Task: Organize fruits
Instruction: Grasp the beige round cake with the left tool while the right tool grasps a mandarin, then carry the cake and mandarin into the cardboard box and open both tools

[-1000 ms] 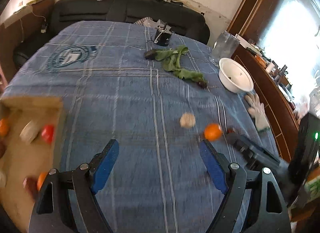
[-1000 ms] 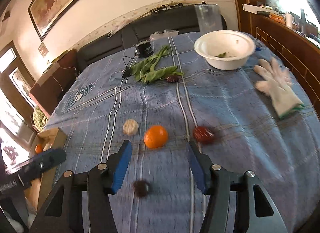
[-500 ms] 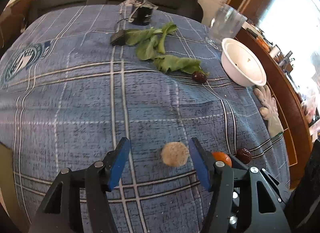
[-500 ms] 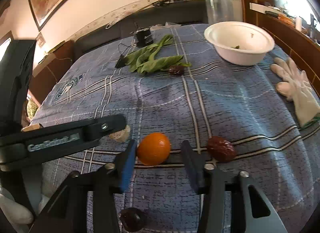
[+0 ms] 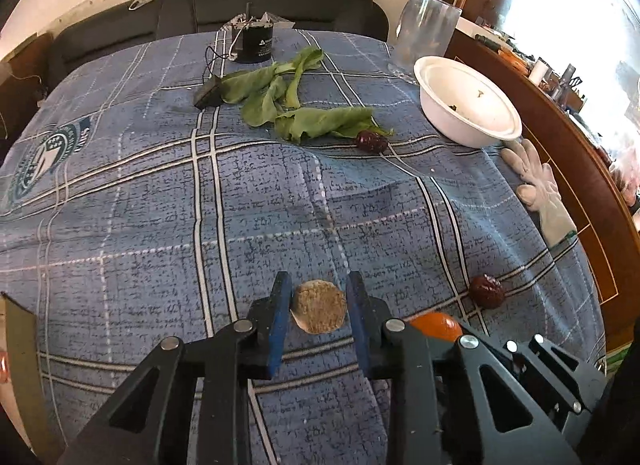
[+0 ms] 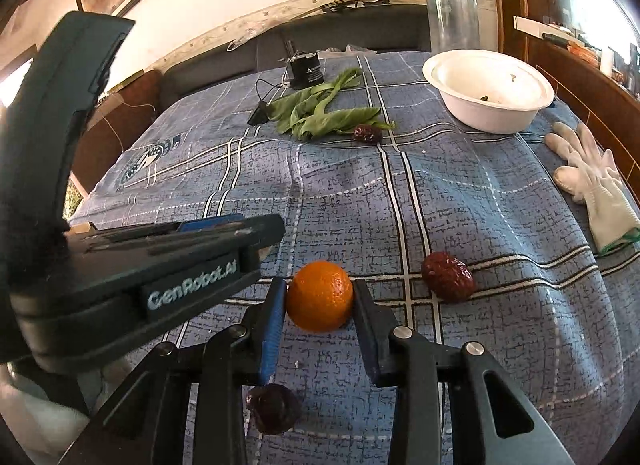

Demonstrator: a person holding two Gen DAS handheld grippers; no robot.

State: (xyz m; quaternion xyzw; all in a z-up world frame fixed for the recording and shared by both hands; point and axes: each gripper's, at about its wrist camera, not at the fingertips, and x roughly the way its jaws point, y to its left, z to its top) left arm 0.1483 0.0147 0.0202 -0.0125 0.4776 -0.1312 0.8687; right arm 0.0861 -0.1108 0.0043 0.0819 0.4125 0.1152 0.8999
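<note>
My left gripper (image 5: pixel 318 307) has its jaws closed against a round tan fruit (image 5: pixel 319 311) on the blue checked cloth. My right gripper (image 6: pixel 320 299) has its jaws closed against an orange (image 6: pixel 319 296), which also shows in the left wrist view (image 5: pixel 436 325). A red date (image 6: pixel 447 276) lies just right of the orange; it shows in the left wrist view too (image 5: pixel 486 291). A dark fruit (image 6: pixel 274 408) lies under my right gripper. Another date (image 5: pixel 371 141) lies by the green leaves (image 5: pixel 296 109).
A white bowl (image 5: pixel 466 105) and a clear jar (image 5: pixel 428 35) stand at the back right. A white glove (image 6: pixel 592 181) lies at the right edge. A black device (image 5: pixel 254 39) with a cable sits at the back. A cardboard box edge (image 5: pixel 18 357) shows at left.
Both grippers have moved down and forward and closed: the left around the tan fruit, the right around the orange. The box of fruits has slid almost out of the left view.
</note>
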